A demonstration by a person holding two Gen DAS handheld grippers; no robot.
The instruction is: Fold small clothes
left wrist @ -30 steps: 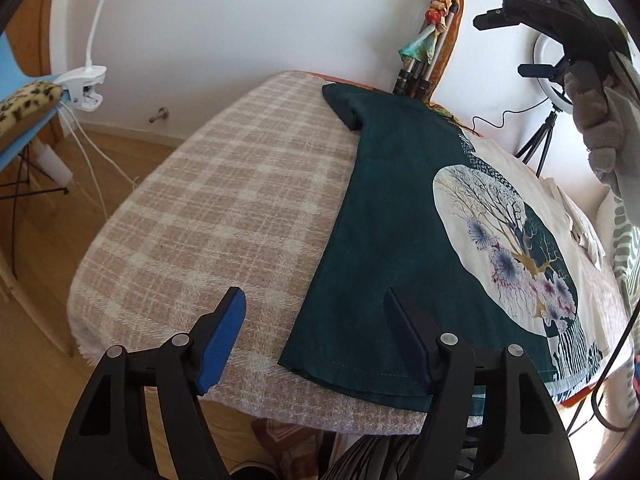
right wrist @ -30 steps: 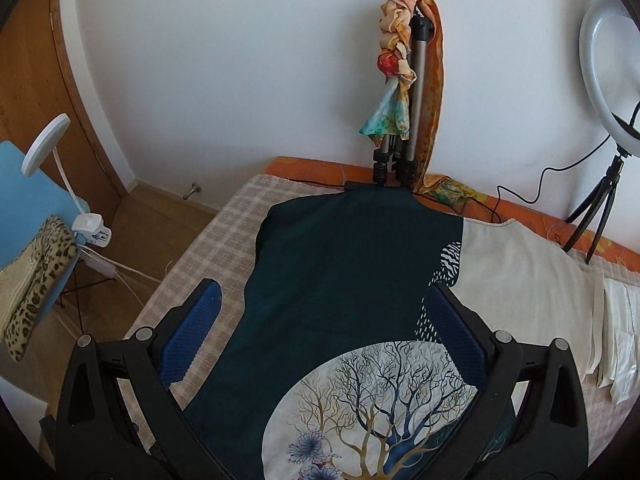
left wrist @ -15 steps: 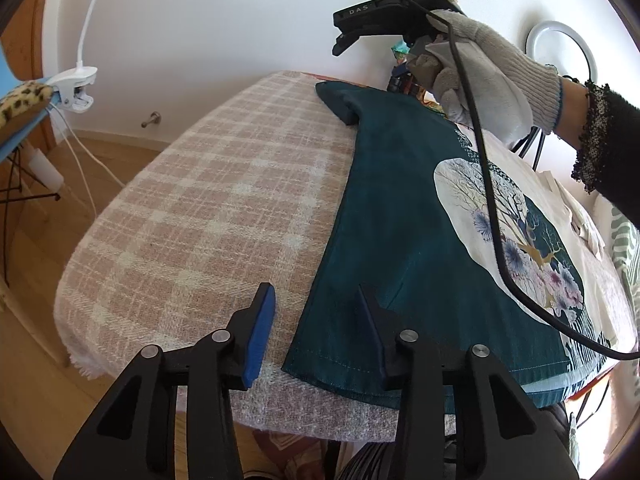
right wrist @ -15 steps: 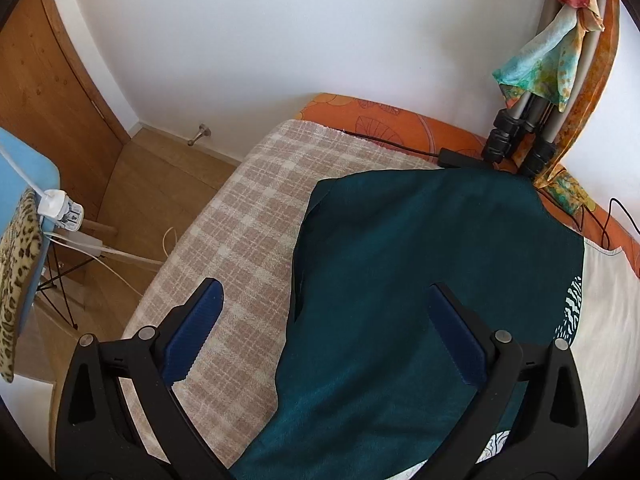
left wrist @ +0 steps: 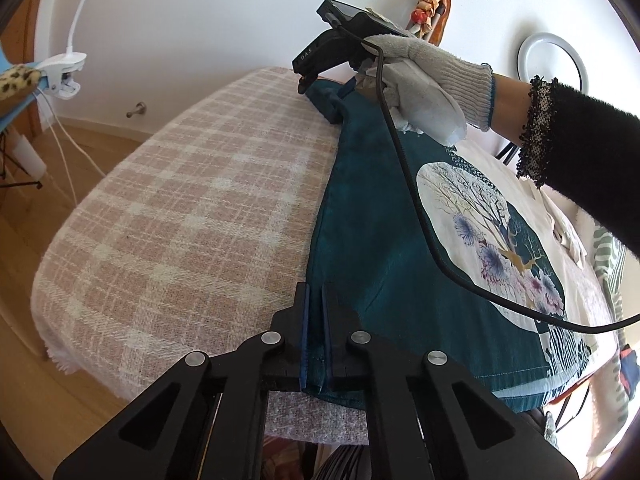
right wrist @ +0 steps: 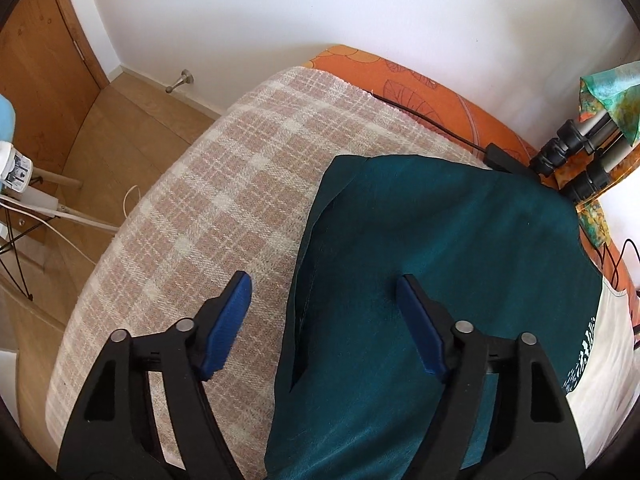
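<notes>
A dark teal shirt [left wrist: 372, 240] with a round white tree print lies flat on a plaid blanket [left wrist: 192, 208]. My left gripper [left wrist: 315, 300] is shut on the shirt's near bottom corner at the hem. My right gripper [right wrist: 324, 292] is open and hovers just above the shirt's far left sleeve [right wrist: 352, 200], one finger over the blanket [right wrist: 208, 208], one over the shirt [right wrist: 440, 260]. In the left wrist view the right gripper [left wrist: 308, 80], held by a gloved hand [left wrist: 420, 76], sits at the sleeve tip [left wrist: 326, 102].
The blanket ends at the bed edge on the left, with wood floor [left wrist: 24, 320] below. Tripod legs [right wrist: 572, 156] and a black cable [right wrist: 432, 120] stand at the far edge. A ring light [left wrist: 552, 64] and a clip lamp [left wrist: 60, 68] are nearby. Folded white cloth [left wrist: 568, 232] lies at the right.
My left gripper moved forward and shut on the shirt's bottom corner. My right gripper moved down toward the far sleeve and narrowed its opening.
</notes>
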